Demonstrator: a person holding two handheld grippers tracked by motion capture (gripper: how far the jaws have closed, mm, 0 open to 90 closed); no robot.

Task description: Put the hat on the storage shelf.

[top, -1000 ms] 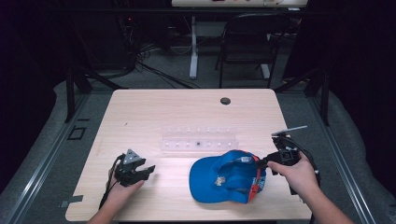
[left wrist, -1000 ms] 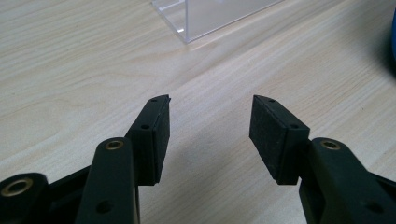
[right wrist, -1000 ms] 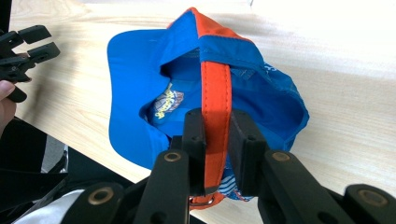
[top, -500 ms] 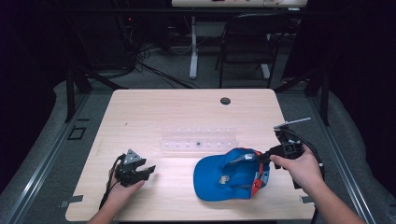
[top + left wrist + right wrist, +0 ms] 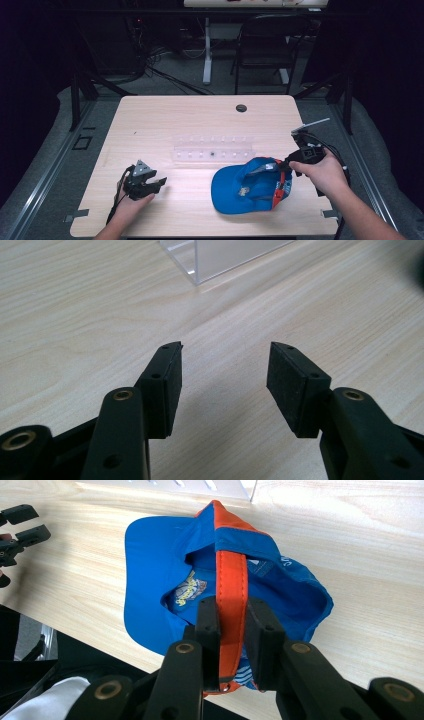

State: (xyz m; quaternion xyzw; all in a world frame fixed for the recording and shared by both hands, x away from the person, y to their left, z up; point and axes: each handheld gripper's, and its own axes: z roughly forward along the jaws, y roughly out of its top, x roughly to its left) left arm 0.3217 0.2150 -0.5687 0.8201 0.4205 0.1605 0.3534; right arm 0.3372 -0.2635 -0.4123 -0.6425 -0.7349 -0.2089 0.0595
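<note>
We find the right gripper (image 5: 231,645) pinching the orange strap (image 5: 231,580) of the blue cap (image 5: 247,187) to lift it, while the left gripper (image 5: 224,385) rests spread, idle at near left.

Blue cap (image 5: 242,187) — orange strap (image 5: 231,587) pinched, upturned, tilted off table's near-right edge

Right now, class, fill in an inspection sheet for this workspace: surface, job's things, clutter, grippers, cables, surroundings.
Surface: light wooden table, round hole near far edge.
Job's things: blue cap with orange strap, upside down near the front right edge.
Clutter: clear plastic rack at mid-table.
Grippers: right hand-held gripper shut on the strap; left hand-held gripper open, nothing between its pads.
Cables: one trails from each gripper; more on the floor behind.
Surroundings: dark room, folding chair beyond the table.
</note>
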